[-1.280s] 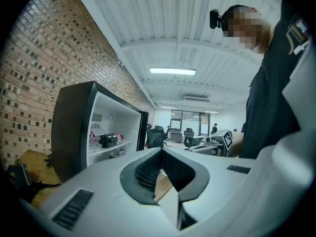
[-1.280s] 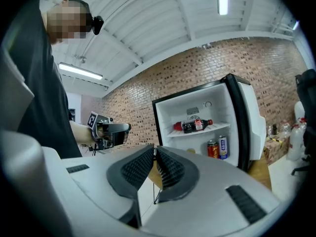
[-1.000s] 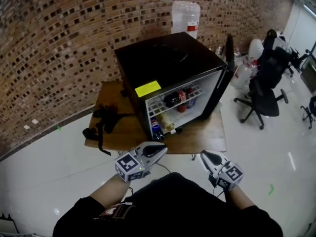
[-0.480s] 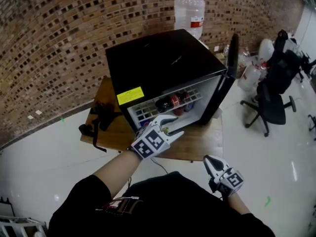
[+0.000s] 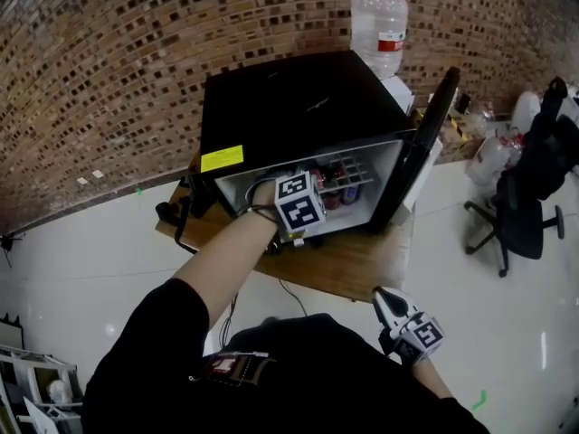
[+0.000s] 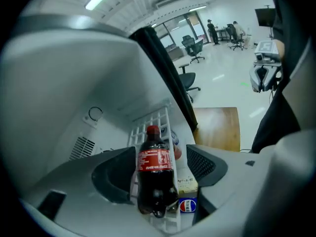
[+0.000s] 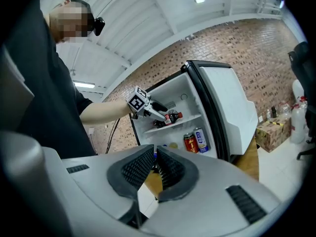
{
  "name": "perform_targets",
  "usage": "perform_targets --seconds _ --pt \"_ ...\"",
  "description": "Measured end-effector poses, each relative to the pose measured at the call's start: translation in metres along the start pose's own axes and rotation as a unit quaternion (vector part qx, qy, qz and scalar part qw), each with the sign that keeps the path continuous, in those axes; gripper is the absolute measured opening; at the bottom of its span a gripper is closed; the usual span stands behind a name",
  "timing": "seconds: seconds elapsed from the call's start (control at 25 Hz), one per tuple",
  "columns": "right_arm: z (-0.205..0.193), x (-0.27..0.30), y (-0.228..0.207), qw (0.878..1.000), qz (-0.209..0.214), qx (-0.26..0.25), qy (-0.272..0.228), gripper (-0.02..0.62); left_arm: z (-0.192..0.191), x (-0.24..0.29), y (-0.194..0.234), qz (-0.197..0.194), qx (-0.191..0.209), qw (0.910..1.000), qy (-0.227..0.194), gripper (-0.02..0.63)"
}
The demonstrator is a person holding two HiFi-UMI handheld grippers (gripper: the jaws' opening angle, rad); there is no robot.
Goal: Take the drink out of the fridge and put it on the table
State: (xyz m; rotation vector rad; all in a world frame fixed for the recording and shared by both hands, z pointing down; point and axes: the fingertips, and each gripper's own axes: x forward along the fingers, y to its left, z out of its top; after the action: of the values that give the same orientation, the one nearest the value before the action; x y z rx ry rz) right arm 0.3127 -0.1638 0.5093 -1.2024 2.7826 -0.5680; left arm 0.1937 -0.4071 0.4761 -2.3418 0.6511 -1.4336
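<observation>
Since a second ago the left tongs [image 6: 162, 154] have travelled from low in front of the person's body up into the open fridge [image 5: 289, 107], while the right tongs [image 7: 154, 164] have stayed down by the person's waist, off the near edge of the desk [image 5: 353, 260].

The left tongs stand wide, one jaw on each side of a cola bottle [image 6: 155, 174]. A clear gap shows on the right-hand side, and the other jaw lies close against the bottle (whether it touches cannot be told). The right tongs are closed to a thin slit and hold nothing.

The bottle lies on its side on the upper wire shelf [image 6: 158, 122] inside the fridge. Its long axis runs along the line of the jaws, with the base nearest the tongs and the red cap pointing away, deeper along the shelf. In the right gripper view the cap points toward the open door [image 7: 224, 107].
</observation>
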Motion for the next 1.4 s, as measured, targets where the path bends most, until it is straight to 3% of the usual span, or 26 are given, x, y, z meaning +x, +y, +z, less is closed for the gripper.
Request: perform_targets --seconds 0.16,0.48,0.56,0.68,0.84,0.96,1.04,1.2,1.4 --pt "-0.009 -0.020 -0.011 1.000 -0.011 0.021 -0.013 0.038 -0.008 0.024 0.006 -0.043 -0.012 0.9971 0.061 0.325" --pt "-0.027 -0.052 -0.020 0.997 -0.042 0.053 -0.041 0.038 -0.032 0.052 0.017 -0.074 0.025 0.9863 0.145 0.344" --pt "-0.027 -0.060 -0.023 0.996 -0.049 0.056 -0.046 0.038 -0.036 0.059 0.008 -0.094 0.035 0.9818 0.161 0.317" --pt "-0.025 -0.069 -0.028 0.996 -0.055 0.058 -0.048 0.038 -0.032 0.054 0.008 -0.083 0.052 0.9817 0.163 0.310" --pt "-0.029 -0.078 -0.031 0.995 -0.060 0.063 -0.041 0.038 -0.011 0.039 -0.007 -0.086 -0.002 0.9921 0.092 0.310" --pt "-0.030 -0.070 -0.034 0.996 -0.058 0.058 -0.036 0.038 0.024 0.015 -0.015 -0.077 -0.015 0.9968 -0.016 0.310" --pt "-0.026 -0.061 -0.042 0.997 -0.059 0.042 -0.027 0.038 0.049 -0.007 -0.022 -0.069 -0.018 0.9932 -0.092 0.310" --pt "-0.015 -0.045 -0.060 0.997 -0.076 0.001 -0.009 0.038 0.075 -0.039 -0.059 -0.091 -0.043 0.9717 -0.214 0.310" --pt "-0.008 -0.014 -0.078 0.995 -0.090 -0.044 0.001 0.038 0.062 -0.030 -0.115 -0.140 -0.087 0.9289 -0.332 0.310"
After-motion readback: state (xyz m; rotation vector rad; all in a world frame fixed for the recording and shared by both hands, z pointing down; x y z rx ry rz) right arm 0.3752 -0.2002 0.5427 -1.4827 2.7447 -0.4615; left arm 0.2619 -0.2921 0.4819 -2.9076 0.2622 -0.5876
